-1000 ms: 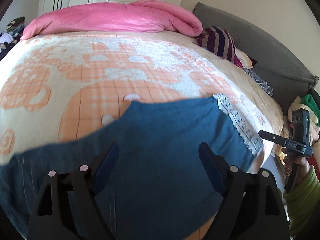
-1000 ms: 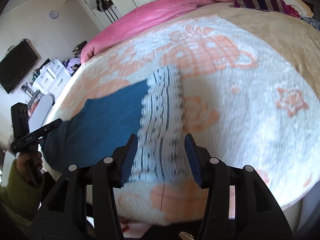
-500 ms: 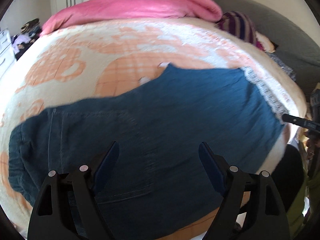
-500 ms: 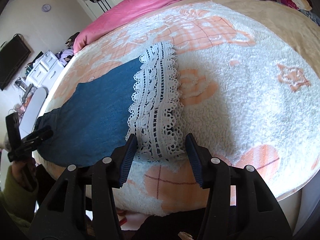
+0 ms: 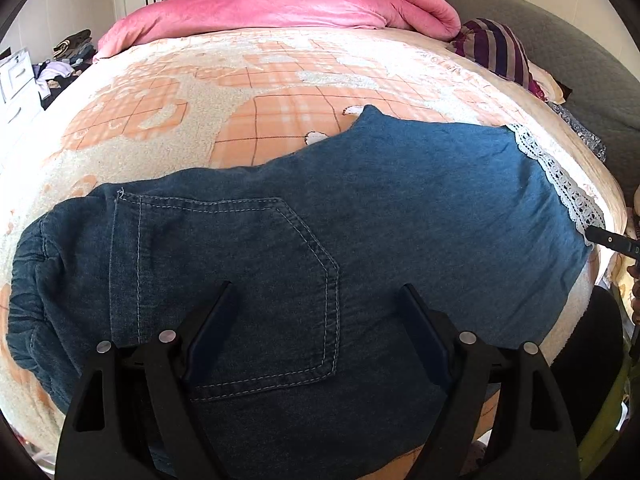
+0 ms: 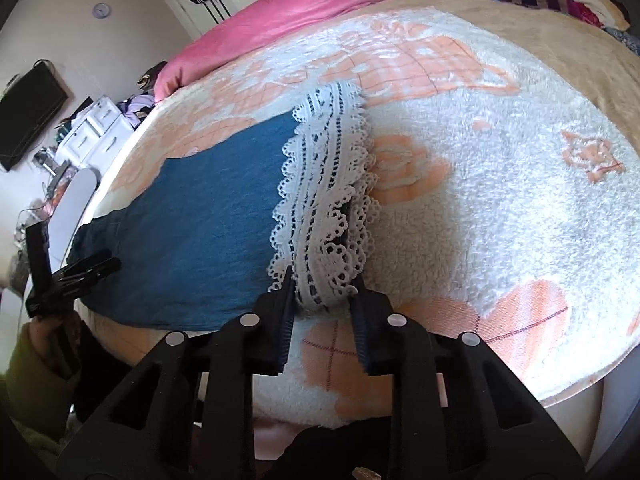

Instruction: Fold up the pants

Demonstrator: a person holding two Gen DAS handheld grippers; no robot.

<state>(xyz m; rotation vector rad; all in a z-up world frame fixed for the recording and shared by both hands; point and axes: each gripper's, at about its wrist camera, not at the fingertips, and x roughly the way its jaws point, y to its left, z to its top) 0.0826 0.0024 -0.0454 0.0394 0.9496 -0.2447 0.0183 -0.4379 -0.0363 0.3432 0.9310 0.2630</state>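
Room: bedroom; bed (image 5: 168, 148) under a fleecy orange-and-cream blanket (image 6: 520, 184), pink duvet (image 5: 280, 8) heaped at the far edge, striped pillow (image 5: 496, 52) by the grey headboard (image 5: 560, 56).
Pants: blue denim pants (image 5: 360, 208) spread flat along the near edge of the bed, back pocket (image 5: 240, 288) facing up, waistband bunched at the left end, white lace hem (image 6: 328, 200) at the right end.
Left gripper: left gripper (image 5: 316, 344) hovering over the pocket, fingers spread wide, nothing between them.
Right gripper: right gripper (image 6: 322, 312) at the near corner of the lace hem, fingers part-way apart with the lace corner lying between them; no pinch visible yet.
Step in hand, as judged: taking hold of the leg end for a first fold toward the waist.
Doing it well: catch both layers of lace and denim deep between the fingers, not the frilly edge alone; squeeze fully before lifting.
Left side's part: grip or pin the waistband end, so the cloth does not slide on the fleece.
Risk: thin lace slipping or stretching; lower layer left behind and creasing.
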